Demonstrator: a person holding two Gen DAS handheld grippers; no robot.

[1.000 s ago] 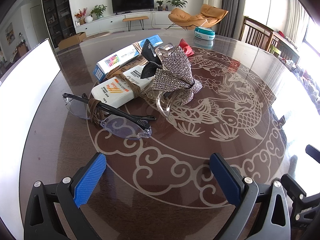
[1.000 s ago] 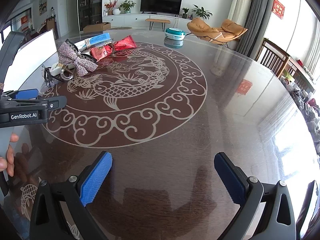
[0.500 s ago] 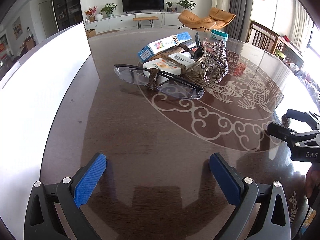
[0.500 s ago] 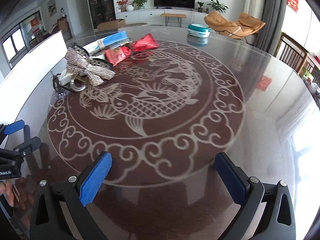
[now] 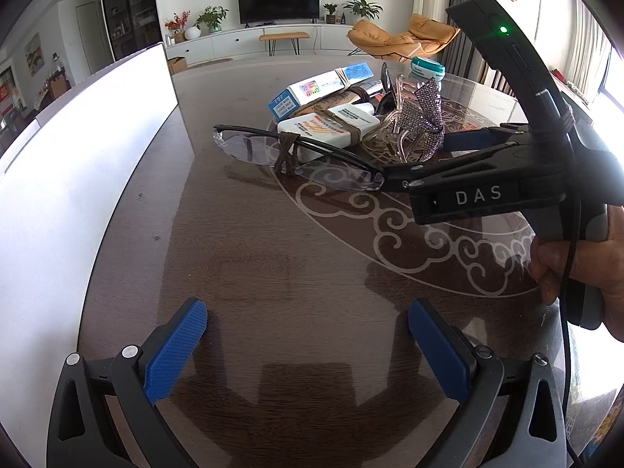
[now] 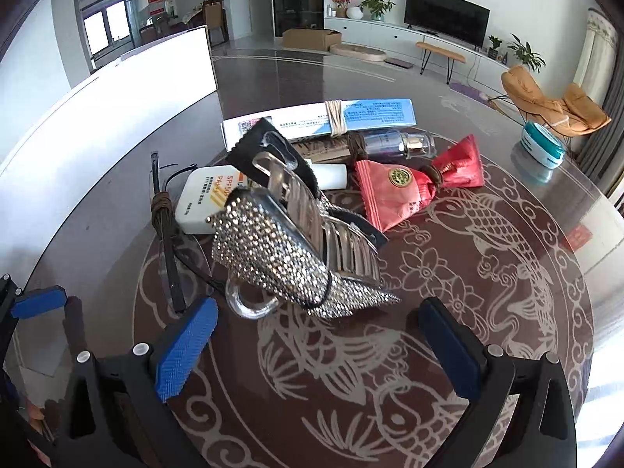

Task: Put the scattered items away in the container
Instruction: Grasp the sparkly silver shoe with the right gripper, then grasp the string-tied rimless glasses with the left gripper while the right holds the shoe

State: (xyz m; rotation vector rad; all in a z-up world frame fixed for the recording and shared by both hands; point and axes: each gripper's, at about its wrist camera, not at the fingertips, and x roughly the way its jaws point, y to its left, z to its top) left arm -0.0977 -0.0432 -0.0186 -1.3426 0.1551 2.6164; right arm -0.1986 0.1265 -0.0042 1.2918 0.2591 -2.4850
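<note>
rhinestone bow clip (image 6: 280, 249), clear claw; perhaps tilted

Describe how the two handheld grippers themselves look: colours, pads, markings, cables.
Both are black plastic with two fingers lined by ribbed blue pads and silver screw heads. The left gripper shows its own fingers. The right gripper, seen side-on from the left wrist, bears white "DAS" lettering, a tall black handle with a lit green LED, and a thin black cable; a bare hand grips it.
</note>
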